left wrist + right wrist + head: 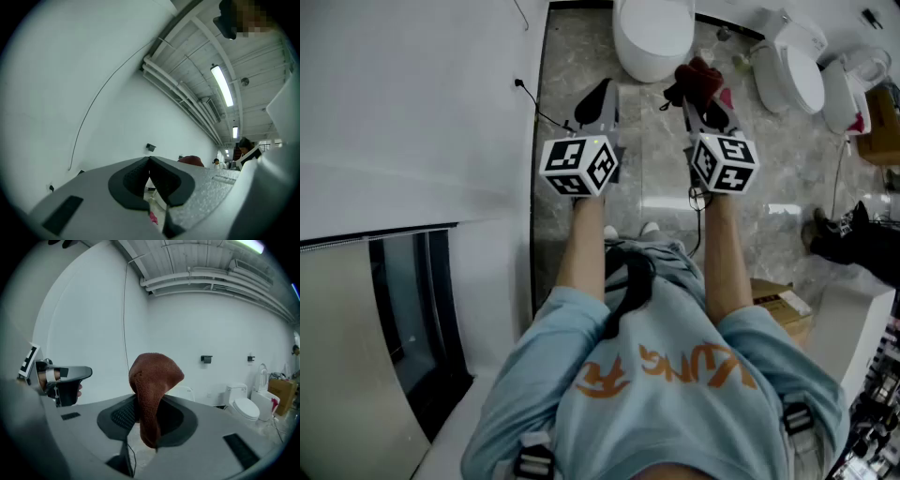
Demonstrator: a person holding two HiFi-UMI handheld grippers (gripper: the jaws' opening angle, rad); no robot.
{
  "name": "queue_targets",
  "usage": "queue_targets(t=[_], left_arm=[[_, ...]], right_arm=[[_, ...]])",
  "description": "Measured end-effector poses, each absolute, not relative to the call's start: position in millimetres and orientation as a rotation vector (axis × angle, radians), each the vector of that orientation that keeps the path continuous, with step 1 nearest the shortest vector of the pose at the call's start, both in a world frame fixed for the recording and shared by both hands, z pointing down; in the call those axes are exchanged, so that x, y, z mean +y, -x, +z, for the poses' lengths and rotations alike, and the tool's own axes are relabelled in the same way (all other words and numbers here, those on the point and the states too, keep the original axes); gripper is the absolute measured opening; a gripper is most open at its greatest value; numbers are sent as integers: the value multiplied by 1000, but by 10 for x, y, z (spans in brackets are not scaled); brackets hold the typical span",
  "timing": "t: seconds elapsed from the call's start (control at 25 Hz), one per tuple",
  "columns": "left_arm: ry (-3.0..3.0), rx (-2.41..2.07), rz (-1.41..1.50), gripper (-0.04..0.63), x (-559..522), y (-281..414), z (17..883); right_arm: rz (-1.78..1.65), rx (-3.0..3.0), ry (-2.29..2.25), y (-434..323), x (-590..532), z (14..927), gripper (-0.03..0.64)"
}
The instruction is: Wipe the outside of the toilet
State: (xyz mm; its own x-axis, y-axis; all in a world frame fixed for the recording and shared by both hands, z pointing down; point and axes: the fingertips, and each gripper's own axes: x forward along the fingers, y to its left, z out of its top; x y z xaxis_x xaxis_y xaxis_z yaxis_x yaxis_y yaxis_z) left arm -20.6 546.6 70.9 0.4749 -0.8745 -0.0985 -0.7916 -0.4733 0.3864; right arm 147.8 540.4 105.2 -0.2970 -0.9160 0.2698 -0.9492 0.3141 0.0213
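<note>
The person's forearms [581, 246] reached straight ahead, side by side, over the marble floor [661, 183]. The right tongs [701, 94] were clamped on a dark red cloth [152, 380], which bunched up above the pads and hung below them. The left tongs [149, 161] were pressed together, holding nothing. The white toilet [653, 37] stood just beyond, by the far wall, apart from the cloth.

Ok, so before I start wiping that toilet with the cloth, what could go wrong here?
1. The red cloth is held only by a bunched part in the right gripper, so rubbing the toilet may tug it loose.
2. A black cable trails across the floor beside the toilet; a foot could snag it while stepping closer.
</note>
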Motion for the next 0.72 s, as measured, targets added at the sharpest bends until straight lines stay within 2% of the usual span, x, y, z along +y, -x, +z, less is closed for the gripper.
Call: queue_targets(t=[0.28,0.72], left_arm=[[-2409,-1586,-151,2,5432,346,901],[-2375,-1576,-107,3,5315,288,1029]], right_arm=[[221,-2358,-1713,-1445,5419,1086,106],[335,-2259,-1881,-1928,5344,1192,107]])
